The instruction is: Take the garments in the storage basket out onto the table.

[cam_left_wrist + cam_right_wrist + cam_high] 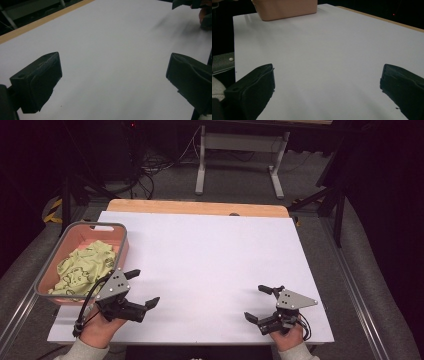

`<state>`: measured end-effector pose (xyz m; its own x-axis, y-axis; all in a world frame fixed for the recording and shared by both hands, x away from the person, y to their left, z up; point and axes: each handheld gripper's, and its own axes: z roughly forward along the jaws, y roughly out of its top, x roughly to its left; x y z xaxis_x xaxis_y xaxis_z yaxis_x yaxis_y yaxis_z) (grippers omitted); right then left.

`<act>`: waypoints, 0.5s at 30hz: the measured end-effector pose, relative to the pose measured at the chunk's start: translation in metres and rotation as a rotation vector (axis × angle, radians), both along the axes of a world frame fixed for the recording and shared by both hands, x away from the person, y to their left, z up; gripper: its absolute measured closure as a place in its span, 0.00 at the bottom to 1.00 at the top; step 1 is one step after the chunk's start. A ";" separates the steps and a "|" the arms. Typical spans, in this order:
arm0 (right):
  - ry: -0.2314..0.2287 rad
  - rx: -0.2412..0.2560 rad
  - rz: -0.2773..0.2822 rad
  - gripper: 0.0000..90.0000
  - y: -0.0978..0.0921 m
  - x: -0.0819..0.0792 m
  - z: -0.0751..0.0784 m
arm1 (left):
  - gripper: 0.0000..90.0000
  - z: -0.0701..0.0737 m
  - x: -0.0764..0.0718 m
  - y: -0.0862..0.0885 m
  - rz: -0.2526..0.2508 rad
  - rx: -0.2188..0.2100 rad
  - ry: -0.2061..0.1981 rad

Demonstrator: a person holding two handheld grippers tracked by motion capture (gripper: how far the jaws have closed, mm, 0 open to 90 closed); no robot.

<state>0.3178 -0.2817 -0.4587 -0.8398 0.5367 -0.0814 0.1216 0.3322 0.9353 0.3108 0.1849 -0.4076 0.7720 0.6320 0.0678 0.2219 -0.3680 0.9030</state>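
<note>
- The left gripper [141, 287] is released, its jaws spread wide with nothing between them; it hovers low over the worktop [210, 265] near the front left corner, just beside the basket.
- In the left gripper view its two black jaws frame bare white surface, and the right gripper [186, 3] shows far off at the top right.
- The right gripper [258, 303] is likewise released and holds nothing; it sits near the front right corner, well apart from the left one.
- In the right gripper view the jaws stand wide over the plain white surface, with the basket [285, 8] at the far end.
- The basket [45, 272] is a salmon-pink tub with a grey rim and sits at the left edge of the worktop, partly overhanging it.
- The cloth [82, 267] lies inside the basket: a pale yellow-green garment, crumpled and bunched in soft folds, with a faint darker print on it. It looks light and limp, so it would likely sag and drape when lifted.
- As I judge it, the work on the cloth has not started: neither gripper touches it, and the middle of the worktop carries nothing.
- What seems left is everything: reaching into the basket, pinching the cloth, bringing it out onto the white surface and handling it there.
</note>
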 end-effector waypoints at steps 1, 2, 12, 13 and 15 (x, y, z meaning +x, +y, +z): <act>0.001 0.002 0.000 0.00 0.000 0.000 0.000 | 0.01 0.001 0.000 0.001 -0.003 0.000 0.011; 0.002 0.002 -0.001 0.00 0.000 0.000 0.000 | 0.01 0.002 0.001 0.002 -0.002 0.002 0.019; 0.006 0.002 0.003 0.01 0.000 0.000 0.000 | 0.02 0.011 0.009 0.017 0.037 0.033 0.058; 0.007 0.002 0.003 0.01 0.000 0.000 -0.001 | 0.02 0.012 0.009 0.018 0.042 0.031 0.058; 0.008 0.002 0.003 0.01 0.000 0.000 -0.001 | 0.02 0.014 0.010 0.020 0.050 0.038 0.057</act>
